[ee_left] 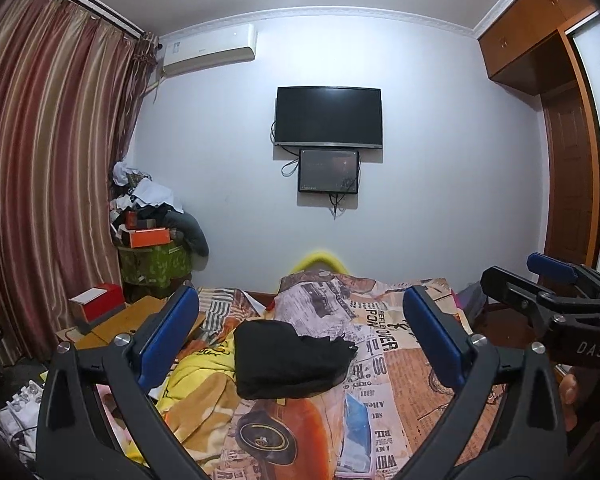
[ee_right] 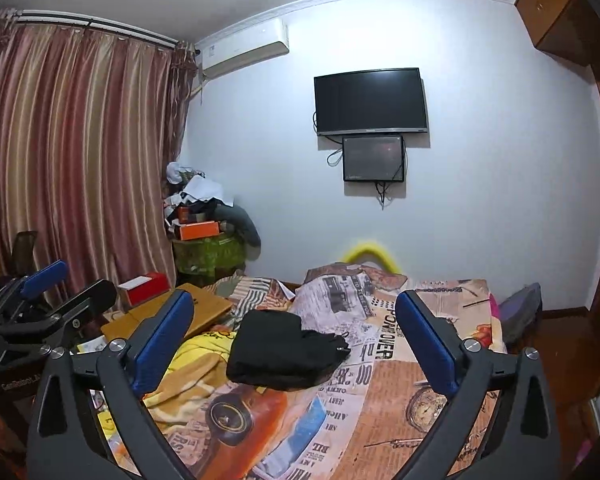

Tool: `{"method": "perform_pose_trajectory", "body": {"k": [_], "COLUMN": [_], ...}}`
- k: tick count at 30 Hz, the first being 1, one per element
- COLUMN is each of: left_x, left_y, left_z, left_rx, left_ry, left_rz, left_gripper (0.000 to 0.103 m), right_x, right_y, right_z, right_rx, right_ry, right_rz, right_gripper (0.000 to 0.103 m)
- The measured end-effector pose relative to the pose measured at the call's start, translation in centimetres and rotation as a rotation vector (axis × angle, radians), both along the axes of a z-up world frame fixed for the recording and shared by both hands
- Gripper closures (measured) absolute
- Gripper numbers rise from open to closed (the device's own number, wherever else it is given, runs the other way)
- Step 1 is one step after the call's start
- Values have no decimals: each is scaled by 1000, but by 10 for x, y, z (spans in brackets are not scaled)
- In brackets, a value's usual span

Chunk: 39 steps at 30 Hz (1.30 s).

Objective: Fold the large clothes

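A folded black garment (ee_left: pixel 290 358) lies on a bed (ee_left: pixel 412 396) covered with a newspaper-print spread, at the centre of both views. The left tool (ee_left: pixel 300 334) stands wide, its blue pads (ee_left: pixel 168 336) to either side of the garment and clear of it, nothing between them. The right tool (ee_right: pixel 296 334) stands equally wide, its pads (ee_right: pixel 428 344) also apart from the cloth and gripping nothing.

In the left wrist view the right tool shows at the right edge of the frame, with part of a hand (ee_left: pixel 568 400) below it; in the right wrist view the left tool shows at the left edge.

A yellow cloth (ee_left: pixel 196 368) lies rumpled just left of the garment, touching its near edge. A raised mound of the spread (ee_left: pixel 320 292) sits behind the garment.

On the far wall hang a dark TV (ee_left: pixel 328 116) at centre, a smaller screen (ee_left: pixel 328 171) directly beneath it, and an air conditioner (ee_left: pixel 210 50) at upper left. Striped curtains (ee_left: pixel 48 152) fill the left side. A heap of clothes and boxes (ee_left: pixel 148 216) stands in the corner, and a wooden wardrobe (ee_left: pixel 540 32) occupies the upper right.
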<state>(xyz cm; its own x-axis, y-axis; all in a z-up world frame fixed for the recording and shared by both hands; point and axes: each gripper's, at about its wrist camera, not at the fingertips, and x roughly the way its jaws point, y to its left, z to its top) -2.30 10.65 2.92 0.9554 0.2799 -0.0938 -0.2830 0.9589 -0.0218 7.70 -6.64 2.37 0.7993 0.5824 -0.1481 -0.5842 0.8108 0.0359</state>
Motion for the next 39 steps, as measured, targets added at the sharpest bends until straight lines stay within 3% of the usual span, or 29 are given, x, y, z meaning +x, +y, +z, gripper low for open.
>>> {"method": "perform_pose_trajectory", "body": {"k": [39], "left_x": [24], "left_y": [8], "left_z": [-17], "left_rx": [-35], "left_ry": [59], "left_rz": [15], "left_gripper": [0], "right_x": [2], "right_y": [-2], "right_z": [-5], "right_rx": [-38], "right_ry": [55], "right_rz": [-10], "right_gripper": [3]}}
